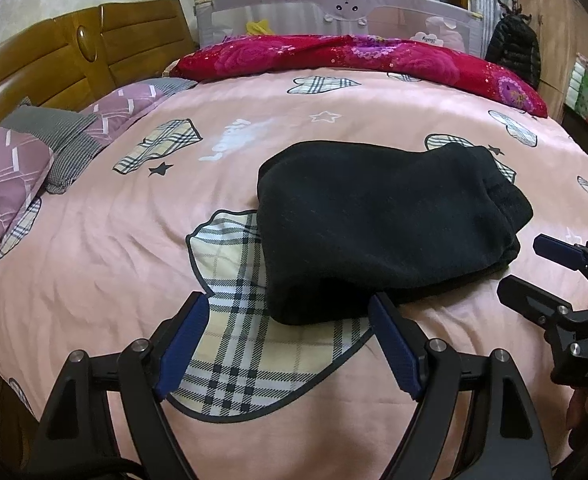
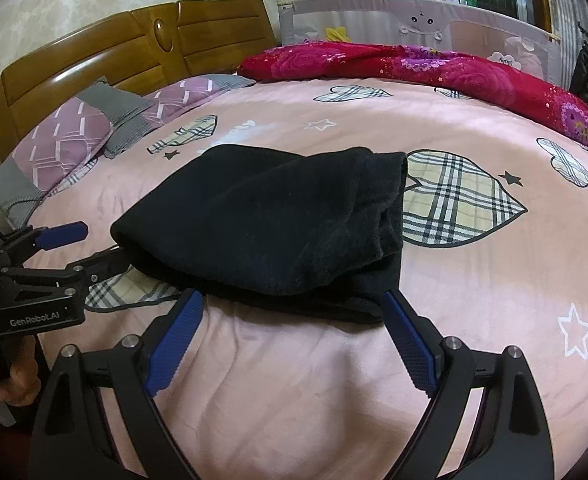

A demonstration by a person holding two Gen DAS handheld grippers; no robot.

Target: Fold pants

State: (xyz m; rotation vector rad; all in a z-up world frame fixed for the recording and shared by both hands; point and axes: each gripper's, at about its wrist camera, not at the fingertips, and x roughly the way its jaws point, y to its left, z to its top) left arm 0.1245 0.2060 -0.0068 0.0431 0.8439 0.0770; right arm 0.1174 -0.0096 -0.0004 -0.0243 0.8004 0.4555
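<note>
I hold the left hand-held gripper with its jaws spread wide and gripping nothing, its tips just at the near left corner of the folded black pants. The right hand-held gripper is likewise wide open and empty, its tips at the pants' near edge.

The pants lie as a compact folded bundle in the middle of the bed, with open sheet on every side: a broad strip near me, more to the left and right.

The pink bedsheet with plaid hearts and stars is softly wrinkled.

At the far left lie purple-and-grey pillows against a wooden headboard. A red floral quilt runs along the far edge, well apart from the pants, with a grey bed rail behind it and a black jacket at the far right.
</note>
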